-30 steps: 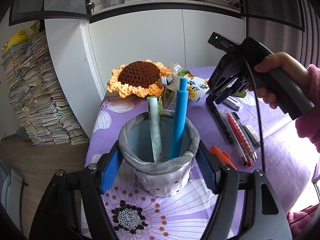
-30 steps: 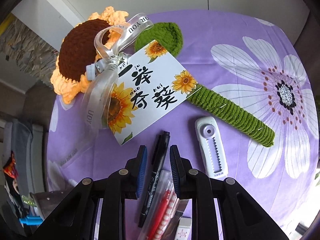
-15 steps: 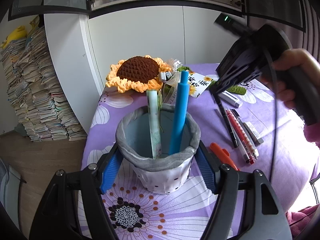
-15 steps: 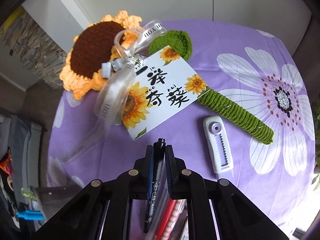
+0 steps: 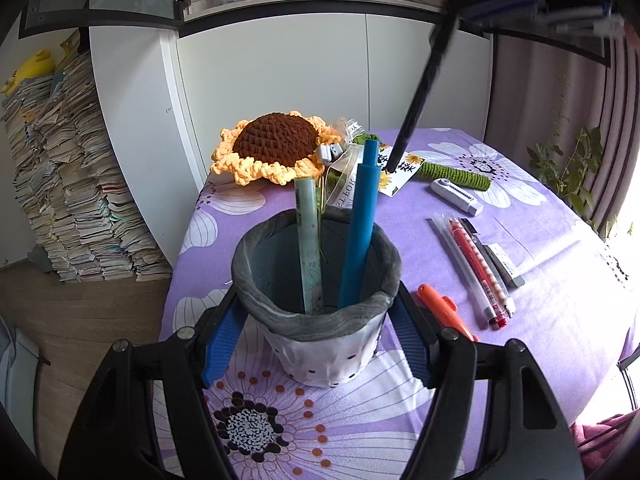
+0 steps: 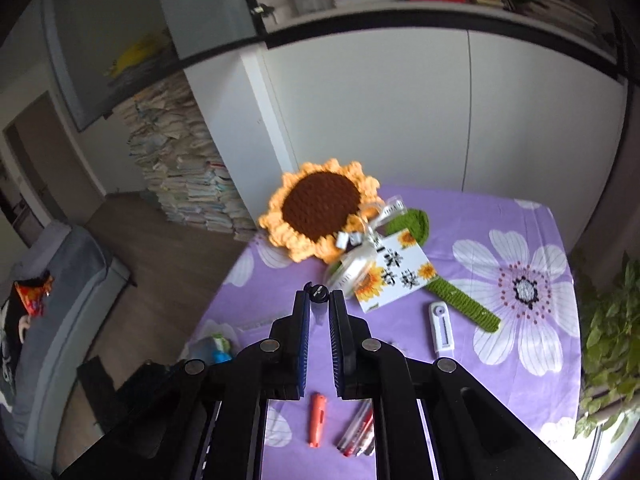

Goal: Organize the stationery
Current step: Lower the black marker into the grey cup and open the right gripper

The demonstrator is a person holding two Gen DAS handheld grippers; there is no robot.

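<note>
Grey fabric pot point(image 5: 316, 312) holds blue pen point(image 5: 360, 236), pale tube point(image 5: 309, 240).

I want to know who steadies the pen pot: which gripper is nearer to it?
Left. The left gripper clamps the pen pot between its pads; the right gripper holds a black marker high above the table.
</note>
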